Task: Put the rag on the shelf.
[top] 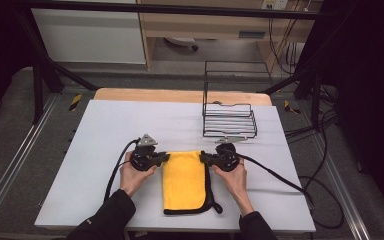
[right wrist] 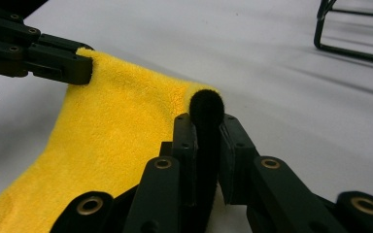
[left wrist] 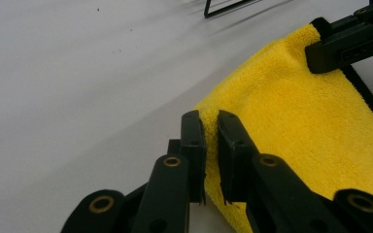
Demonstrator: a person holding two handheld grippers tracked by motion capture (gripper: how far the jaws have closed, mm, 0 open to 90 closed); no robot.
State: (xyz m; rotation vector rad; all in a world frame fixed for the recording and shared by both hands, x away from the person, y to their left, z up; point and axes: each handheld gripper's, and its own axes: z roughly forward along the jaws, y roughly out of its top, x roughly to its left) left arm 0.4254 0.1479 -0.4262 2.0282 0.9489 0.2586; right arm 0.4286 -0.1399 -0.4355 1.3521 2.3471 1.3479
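Black jaws at the bottom of the left gripper view sit nearly together with the plush edge of the yellow cloth (left wrist: 311, 126) pinched between them; the left gripper (left wrist: 211, 121) has its far-left corner. In the right gripper view, the right gripper (right wrist: 206, 121) is clamped on the opposite far corner, where the black trim rolls up into a small hump between the jaws. From the high view, the cloth lies at lower centre of the frame, folded into a tall rectangle on the white table (top: 105, 130), its far edge stretched between the two grippers and its near edge close to the table's front. A black loop of trim trails at its lower right corner. A wire rack (top: 229, 120) stands well apart in the upper right, empty as far as I can tell. Judgement on handling: light, soft, limp microfibre; it will sag and drape wherever unsupported, and the pile gives decent friction, so slipping seems unlikely. Nothing fragile. Corners are the sensible hold, as here; the bound edge gives the firmest bite. Layers may separate when lifted.
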